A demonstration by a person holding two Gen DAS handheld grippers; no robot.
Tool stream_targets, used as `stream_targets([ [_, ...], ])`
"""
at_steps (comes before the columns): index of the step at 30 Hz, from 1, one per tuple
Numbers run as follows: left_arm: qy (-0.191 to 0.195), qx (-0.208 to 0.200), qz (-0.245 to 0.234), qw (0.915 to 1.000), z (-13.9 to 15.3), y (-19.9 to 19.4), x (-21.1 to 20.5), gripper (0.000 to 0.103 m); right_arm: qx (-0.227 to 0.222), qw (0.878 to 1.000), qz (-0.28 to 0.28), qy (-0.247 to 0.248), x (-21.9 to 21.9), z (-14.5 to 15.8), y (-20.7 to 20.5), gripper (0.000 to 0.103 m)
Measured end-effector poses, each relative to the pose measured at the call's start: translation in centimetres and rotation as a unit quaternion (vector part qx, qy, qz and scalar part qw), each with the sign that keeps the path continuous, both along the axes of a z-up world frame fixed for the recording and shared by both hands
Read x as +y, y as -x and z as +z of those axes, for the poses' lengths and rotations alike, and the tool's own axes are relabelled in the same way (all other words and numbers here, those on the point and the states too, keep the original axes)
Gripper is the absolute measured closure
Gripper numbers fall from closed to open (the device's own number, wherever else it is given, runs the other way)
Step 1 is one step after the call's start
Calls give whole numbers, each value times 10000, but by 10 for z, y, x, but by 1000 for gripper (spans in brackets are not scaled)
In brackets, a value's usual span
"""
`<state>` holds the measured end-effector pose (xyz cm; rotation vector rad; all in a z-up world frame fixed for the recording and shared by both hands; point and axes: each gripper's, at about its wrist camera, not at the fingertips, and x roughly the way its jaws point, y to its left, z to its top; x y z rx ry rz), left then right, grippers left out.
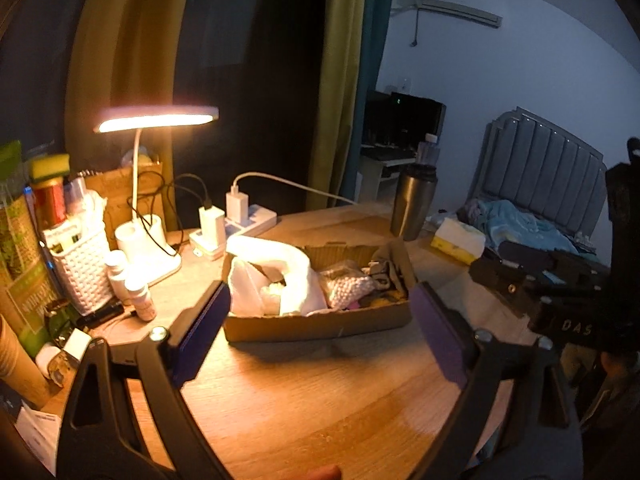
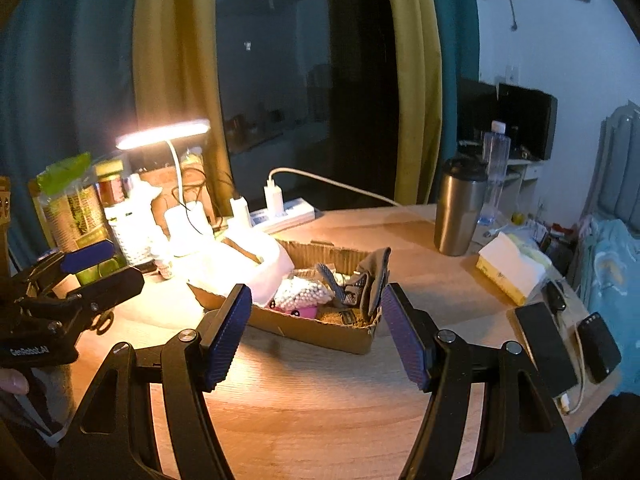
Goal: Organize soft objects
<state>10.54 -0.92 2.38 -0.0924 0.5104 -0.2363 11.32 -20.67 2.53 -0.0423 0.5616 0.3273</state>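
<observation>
**Box of soft things in front of my open fingers**

The cardboard box (image 1: 320, 322) sits on the desk (image 1: 320, 400) just past my fingertips, under the lamp (image 1: 158, 117). It is shallow and open-topped. In its left end lies a white bag (image 1: 276, 276), crumpled and gaping, lit bright. Beside the bag is a white knitted piece (image 2: 302, 296) with something pink (image 2: 306, 312) under it. At the right end a grey cloth (image 2: 374, 276) leans against the wall, partly draped over the rim.

A white woven basket (image 1: 84, 268) at the desk's left holds small packets; I cannot tell which. A steel tumbler (image 2: 458, 210) stands well behind the box, with a tissue pack (image 2: 510, 268) near it.

My left gripper (image 1: 320, 328) is spread wide and holds nothing. My right gripper (image 2: 316, 334) is likewise wide apart and empty, near the box's front.
</observation>
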Motion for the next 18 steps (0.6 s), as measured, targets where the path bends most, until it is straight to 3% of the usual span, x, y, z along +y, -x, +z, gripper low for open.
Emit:
stream_targets([
  [9,-180,-433,152,9988,29,31,-12,11,-386,9992,121,-37,-1,28,29,32],
  [18,-62,-869,376,9955,67,60,-9,11,-813,9966,112,-49,-5,59,61,32],
])
